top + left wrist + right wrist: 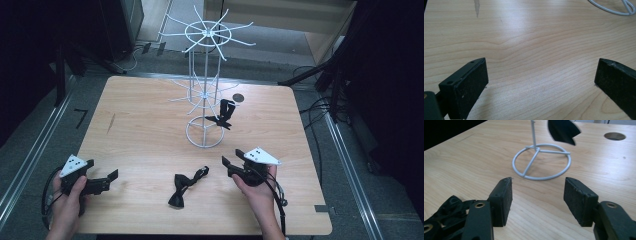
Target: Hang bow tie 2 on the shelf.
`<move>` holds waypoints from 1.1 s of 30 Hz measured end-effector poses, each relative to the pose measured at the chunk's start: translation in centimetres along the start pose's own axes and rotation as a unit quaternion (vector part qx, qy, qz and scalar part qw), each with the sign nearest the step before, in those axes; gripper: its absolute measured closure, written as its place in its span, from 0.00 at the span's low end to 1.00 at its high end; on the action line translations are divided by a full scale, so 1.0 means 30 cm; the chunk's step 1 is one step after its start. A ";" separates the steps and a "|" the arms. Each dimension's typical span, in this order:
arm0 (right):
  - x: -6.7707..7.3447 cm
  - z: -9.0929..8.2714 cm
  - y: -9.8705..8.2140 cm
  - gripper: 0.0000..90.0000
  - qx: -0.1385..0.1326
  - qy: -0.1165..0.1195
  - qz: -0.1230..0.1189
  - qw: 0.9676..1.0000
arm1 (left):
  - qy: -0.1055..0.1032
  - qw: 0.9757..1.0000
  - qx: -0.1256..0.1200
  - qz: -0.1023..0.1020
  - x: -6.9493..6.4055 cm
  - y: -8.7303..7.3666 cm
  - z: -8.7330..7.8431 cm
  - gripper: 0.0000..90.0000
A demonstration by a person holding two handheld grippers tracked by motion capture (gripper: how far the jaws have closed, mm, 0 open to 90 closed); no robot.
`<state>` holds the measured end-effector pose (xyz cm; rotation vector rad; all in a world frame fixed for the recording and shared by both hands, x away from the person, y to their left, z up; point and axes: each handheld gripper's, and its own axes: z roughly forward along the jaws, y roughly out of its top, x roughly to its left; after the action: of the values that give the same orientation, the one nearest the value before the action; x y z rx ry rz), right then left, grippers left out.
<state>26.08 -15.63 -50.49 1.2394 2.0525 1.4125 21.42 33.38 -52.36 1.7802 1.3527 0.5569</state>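
High view: wooden table (145,125) with a white wire rack (206,90) standing mid-table, one black bow tie (224,114) hanging on a low arm, a second bow tie (184,187) lying loose on the near edge between the left gripper (111,176) and right gripper (226,164), both resting low and apart from it, probably poised for a pick-and-hang. Left gripper view: jaws spread wide over bare wood, nothing between them, rack base ring (614,7) far off. Right gripper view: jaws open and empty, aimed at the rack base (541,161), loose tie (451,207) just beside its left jaw, hung tie (562,130) above.
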 end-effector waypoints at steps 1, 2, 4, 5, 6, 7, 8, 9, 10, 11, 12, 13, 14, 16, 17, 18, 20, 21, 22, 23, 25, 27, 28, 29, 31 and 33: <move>0.000 0.000 0.000 0.47 0.000 0.000 0.000 1.000 | 0.000 1.000 0.000 0.000 0.000 0.000 0.000 0.00; 0.009 0.003 -0.006 0.48 0.004 0.006 -0.001 1.000 | 0.000 1.000 0.001 -0.001 0.001 0.000 0.001 0.00; 0.015 0.007 -0.014 0.49 0.010 0.011 -0.005 1.000 | 0.000 1.000 0.001 -0.002 0.001 0.000 0.001 0.00; 0.015 0.007 -0.014 0.49 0.010 0.011 -0.005 1.000 | 0.000 1.000 0.001 -0.002 0.001 0.000 0.001 0.00; 0.017 0.009 -0.016 0.49 0.013 0.011 -0.006 1.000 | -0.001 1.000 0.001 -0.001 0.001 0.000 0.001 0.00; 0.019 0.012 -0.019 0.50 0.014 0.011 -0.006 1.000 | -0.001 1.000 0.001 -0.001 0.001 0.000 0.001 0.00; 0.025 0.017 -0.024 0.50 0.020 0.015 -0.005 1.000 | 0.000 1.000 0.001 -0.001 0.000 0.000 0.000 0.00; 0.025 0.017 -0.024 0.50 0.020 0.015 -0.005 1.000 | 0.000 1.000 0.001 -0.001 0.000 0.000 0.000 0.00; 0.031 0.022 -0.027 0.50 0.022 0.020 -0.006 1.000 | 0.000 1.000 0.000 -0.001 0.000 0.000 0.000 0.00; 0.031 0.022 -0.027 0.50 0.022 0.020 -0.006 1.000 | 0.000 1.000 0.000 -0.001 0.000 0.000 0.000 0.00; 0.040 0.028 -0.032 0.50 0.026 0.023 -0.009 0.999 | 0.000 1.000 0.001 -0.001 0.001 0.000 0.001 0.00; 0.040 0.028 -0.032 0.50 0.026 0.023 -0.009 0.999 | 0.000 1.000 0.001 -0.001 0.001 0.000 0.001 0.00; 0.048 0.035 -0.038 0.51 0.032 0.025 -0.014 0.999 | 0.000 1.000 0.001 -0.002 0.001 0.000 0.001 0.00; 0.053 0.038 -0.041 0.51 0.033 0.027 -0.014 0.999 | 0.000 1.000 0.001 -0.002 0.001 0.000 0.001 0.00; 0.061 0.046 -0.048 0.51 0.038 0.030 -0.017 0.999 | 0.000 1.000 0.001 -0.002 0.001 0.000 0.001 0.00; 0.064 0.049 -0.050 0.51 0.040 0.031 -0.016 0.999 | 0.000 1.000 0.001 -0.001 0.001 0.000 0.001 0.00; 0.066 0.052 -0.052 0.51 0.041 0.031 -0.018 0.998 | 0.000 1.000 0.001 -0.001 0.001 0.000 0.000 0.00; 0.070 0.055 -0.054 0.52 0.043 0.033 -0.016 0.998 | 0.001 1.000 0.000 -0.002 0.001 0.000 0.001 0.00; 0.074 0.058 -0.056 0.52 0.045 0.035 -0.018 0.998 | 0.001 1.000 0.000 -0.003 0.001 0.000 0.001 0.00; 0.079 0.061 -0.059 0.52 0.047 0.037 -0.019 0.998 | 0.001 1.000 0.000 -0.002 0.001 0.000 0.001 0.00; 0.087 0.067 -0.063 0.52 0.051 0.040 -0.023 0.998 | 0.000 1.000 0.000 -0.003 0.001 0.000 0.001 0.00; 0.097 0.075 -0.068 0.52 0.055 0.043 -0.026 0.997 | 0.000 1.000 0.000 -0.002 0.001 0.000 0.000 0.00; 0.097 0.075 -0.068 0.52 0.055 0.043 -0.026 0.997 | 0.000 1.000 0.000 -0.002 0.001 0.000 0.000 0.00; 0.100 0.078 -0.070 0.52 0.057 0.044 -0.027 0.997 | 0.000 1.000 0.001 -0.001 0.001 0.000 0.000 0.00; 0.110 0.086 -0.075 0.52 0.059 0.047 -0.031 0.997 | 0.000 1.000 0.001 -0.002 0.001 0.000 0.001 0.00; 0.113 0.088 -0.076 0.52 0.062 0.049 -0.032 0.996 | 0.000 1.000 0.001 -0.002 0.001 0.000 0.001 0.00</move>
<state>24.99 -11.64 -53.04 1.1625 2.2558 1.3606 21.45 33.40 -52.37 1.7787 1.3555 0.5542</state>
